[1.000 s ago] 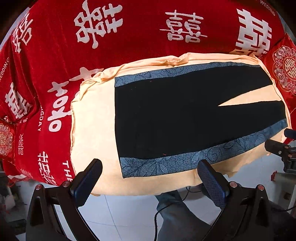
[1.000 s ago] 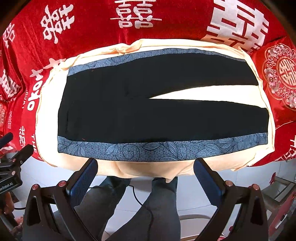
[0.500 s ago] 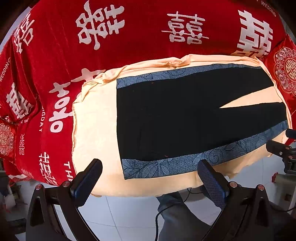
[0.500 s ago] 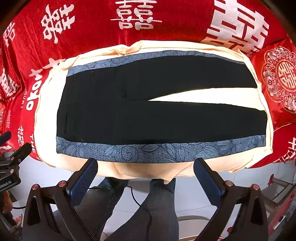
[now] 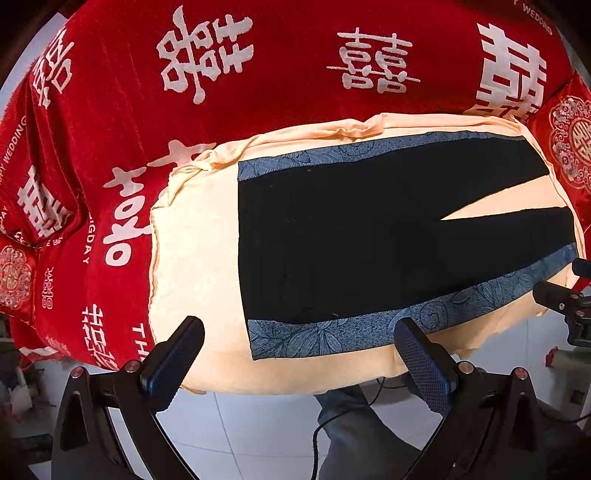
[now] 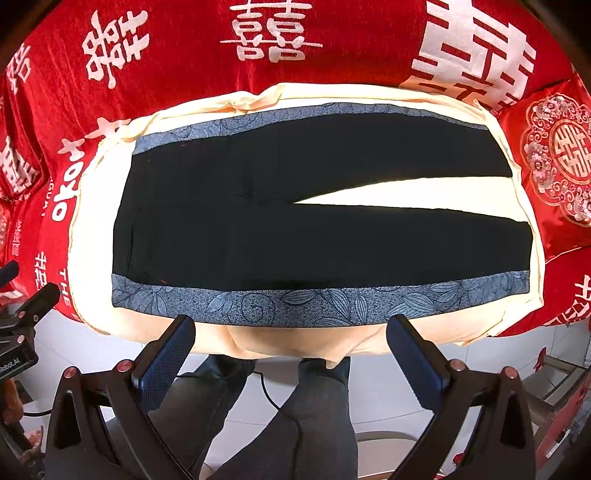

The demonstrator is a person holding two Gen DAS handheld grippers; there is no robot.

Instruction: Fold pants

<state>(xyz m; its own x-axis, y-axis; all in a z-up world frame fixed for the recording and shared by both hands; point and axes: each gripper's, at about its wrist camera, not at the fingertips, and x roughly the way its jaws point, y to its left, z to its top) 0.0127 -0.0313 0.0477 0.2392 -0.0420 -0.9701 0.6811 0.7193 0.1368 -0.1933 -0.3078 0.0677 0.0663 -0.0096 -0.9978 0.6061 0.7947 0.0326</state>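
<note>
White tile floor (image 6: 388,398) fills the near strip under both views, w/ the person's legs in grey trousers (image 6: 317,413) and a thin cable partly hidden behind the gripper frames. Left gripper (image 5: 299,360) hangs over the floor just off the near edge, fingers spread wide, holding nothing. Right gripper (image 6: 291,354) likewise, fingers wide apart, empty, close to the near edge. Just beyond lies a cream cloth (image 6: 92,221); its near edge droops out of sight. Pants (image 6: 295,236) lie flat on it, unfolded, black w/ blue leaf-print side bands, waist to the left, legs to the right w/ a narrow gap between. In left view the leg ends are cut off. Red blanket (image 6: 221,22) w/ white characters covers the rest behind.
</note>
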